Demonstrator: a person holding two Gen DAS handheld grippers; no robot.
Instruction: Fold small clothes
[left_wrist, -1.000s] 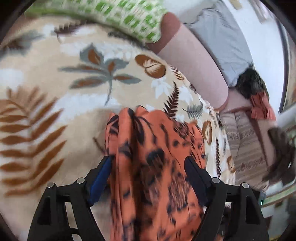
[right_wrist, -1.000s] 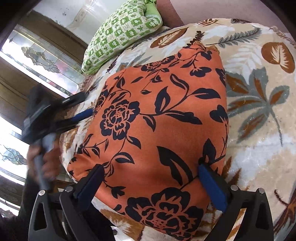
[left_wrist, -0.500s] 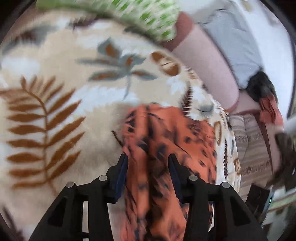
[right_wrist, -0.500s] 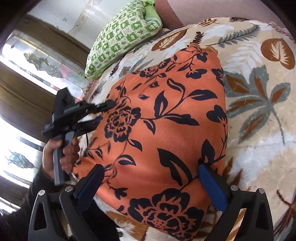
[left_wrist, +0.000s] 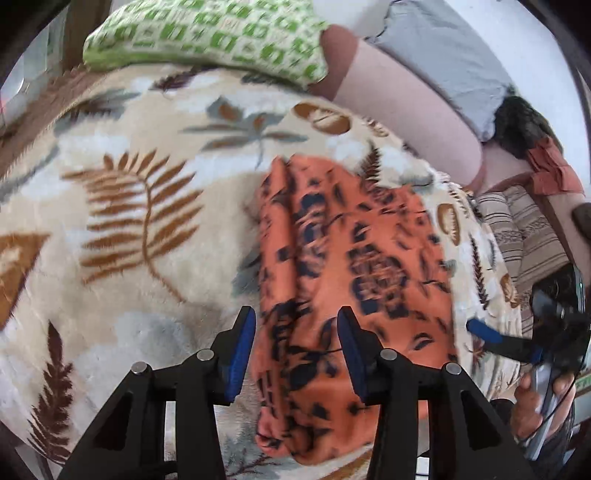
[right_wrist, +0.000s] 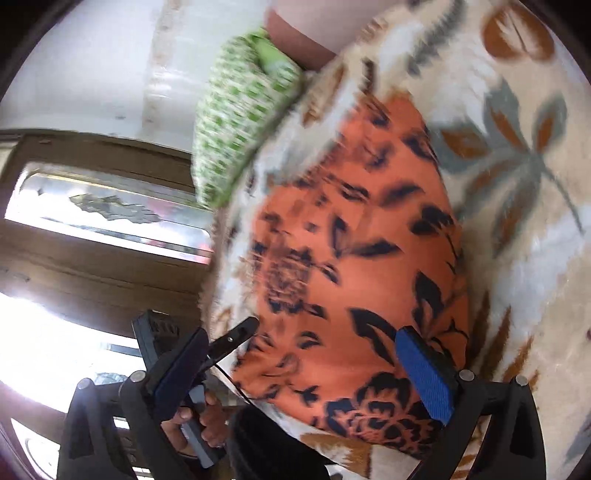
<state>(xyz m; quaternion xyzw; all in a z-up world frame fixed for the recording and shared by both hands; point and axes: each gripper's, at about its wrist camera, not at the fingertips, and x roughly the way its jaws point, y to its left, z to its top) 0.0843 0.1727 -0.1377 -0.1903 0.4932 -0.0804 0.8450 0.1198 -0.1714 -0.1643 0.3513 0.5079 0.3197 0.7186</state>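
An orange garment (left_wrist: 354, 258) with a dark flower print lies on a leaf-print blanket (left_wrist: 129, 221). Its left side is bunched into ridges. My left gripper (left_wrist: 295, 347) stands half closed, and that bunched edge fills the gap between its blue pads. The right wrist view shows the left gripper (right_wrist: 240, 332) at the left edge of the garment (right_wrist: 354, 280). My right gripper (right_wrist: 301, 373) hovers wide open over the garment's near edge, its pads clear of the cloth. One of its fingers (left_wrist: 484, 331) shows at the right of the left wrist view.
A green patterned pillow (left_wrist: 207, 37) lies at the blanket's far end, against a pink bolster (left_wrist: 406, 103). Grey cloth (left_wrist: 443, 48) and a striped cover (left_wrist: 524, 236) lie beyond the right side. A wood-framed window (right_wrist: 103, 206) is on the left. A hand (right_wrist: 199, 424) holds the left gripper's handle.
The left jaws narrowed from wide onto the garment's bunched edge, then the hand rose and drew back, with more of the garment in view. The right gripper rolled and lifted a little, staying open.
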